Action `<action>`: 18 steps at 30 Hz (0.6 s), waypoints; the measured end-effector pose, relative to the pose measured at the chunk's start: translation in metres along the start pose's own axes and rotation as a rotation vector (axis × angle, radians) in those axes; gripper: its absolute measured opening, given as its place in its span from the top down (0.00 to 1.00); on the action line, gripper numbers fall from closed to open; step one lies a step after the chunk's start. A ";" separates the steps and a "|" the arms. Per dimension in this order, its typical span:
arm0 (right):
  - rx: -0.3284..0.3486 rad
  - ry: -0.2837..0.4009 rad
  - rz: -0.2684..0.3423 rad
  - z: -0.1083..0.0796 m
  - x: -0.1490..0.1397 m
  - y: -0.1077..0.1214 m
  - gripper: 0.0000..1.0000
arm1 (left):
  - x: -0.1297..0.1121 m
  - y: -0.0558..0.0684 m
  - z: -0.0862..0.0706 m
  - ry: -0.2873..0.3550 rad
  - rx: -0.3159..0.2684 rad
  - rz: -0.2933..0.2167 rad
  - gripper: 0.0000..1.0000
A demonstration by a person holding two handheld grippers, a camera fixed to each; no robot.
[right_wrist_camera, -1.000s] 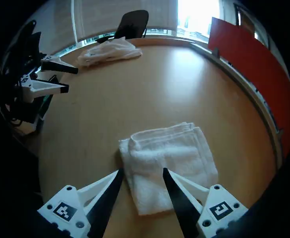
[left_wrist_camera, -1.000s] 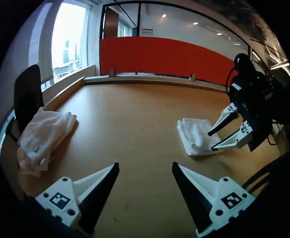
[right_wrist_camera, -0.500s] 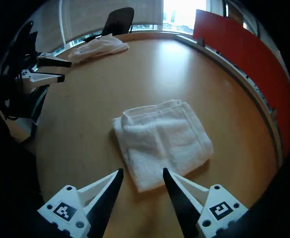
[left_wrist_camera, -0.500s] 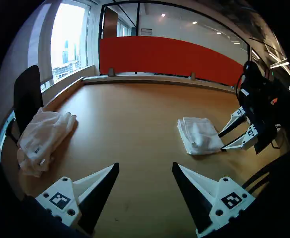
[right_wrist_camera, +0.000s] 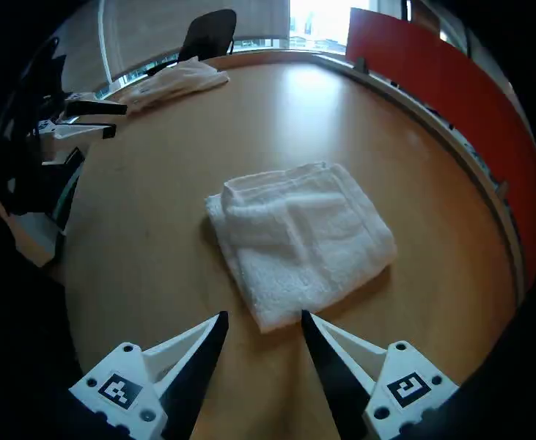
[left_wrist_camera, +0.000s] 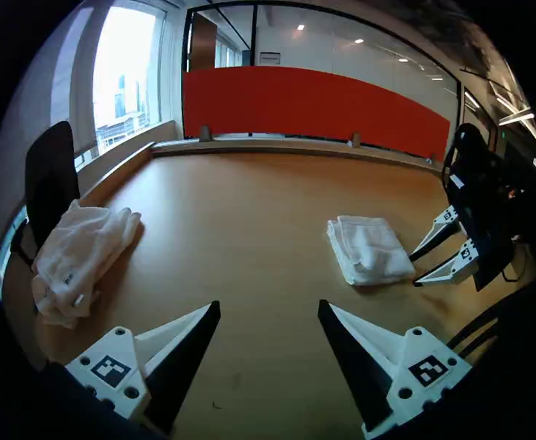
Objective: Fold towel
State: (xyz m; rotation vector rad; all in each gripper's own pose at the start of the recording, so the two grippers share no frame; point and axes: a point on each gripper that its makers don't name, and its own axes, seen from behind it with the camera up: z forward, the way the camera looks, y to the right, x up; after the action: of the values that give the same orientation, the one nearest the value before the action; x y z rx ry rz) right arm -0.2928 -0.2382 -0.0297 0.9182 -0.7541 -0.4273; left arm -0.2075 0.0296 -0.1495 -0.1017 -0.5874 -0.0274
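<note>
Withdrawn since one second ago: the right gripper (right_wrist_camera: pixel 264 315). Its fingertips, then set either side of the folded towel's near edge, are now seen just short of the towel's near corner, clear of the cloth. No shift is noted in the left gripper (left_wrist_camera: pixel 268 304) or in the towel's place on the table.

Item 1. Folded towel (right_wrist_camera: pixel 304 235), white terry, folded to a compact rectangle with layered edges showing along one side. It lies flat on the table (right_wrist_camera: pixel 158 220), directly ahead of the right gripper.

Item 2. Right gripper, white fingers with dark inner faces. The fingers are held moderately apart and nothing is gripped. In the left gripper view it is seen just beside the towel's right edge, not touching it.

Item 3. Left gripper. The fingers are spread wide over bare tabletop with nothing between them. It is held well apart from the towel.

Item 4. Pile of white cloth (left_wrist_camera: pixel 77 257), unfolded and rumpled, placed at the table's far left edge, well apart from the folded towel.

Item 5. Black chair (left_wrist_camera: pixel 48 176), set behind the pile, next to the window (left_wrist_camera: pixel 128 81).

Item 6. Red partition (left_wrist_camera: pixel 311 103), mounted along the table's far side.
</note>
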 end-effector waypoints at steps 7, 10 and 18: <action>-0.007 -0.009 0.018 0.003 -0.005 0.001 0.26 | 0.000 0.001 0.000 0.000 -0.003 0.002 0.01; -0.009 -0.010 0.033 0.005 -0.005 0.001 0.34 | 0.000 0.002 0.000 0.000 -0.003 0.001 0.01; -0.037 -0.005 0.084 0.007 -0.006 0.009 0.66 | 0.001 0.001 -0.001 0.001 -0.003 0.001 0.01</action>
State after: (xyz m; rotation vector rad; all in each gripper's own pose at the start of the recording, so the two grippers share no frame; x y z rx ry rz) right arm -0.3024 -0.2335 -0.0223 0.8481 -0.7843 -0.3686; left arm -0.2060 0.0306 -0.1498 -0.1049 -0.5861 -0.0276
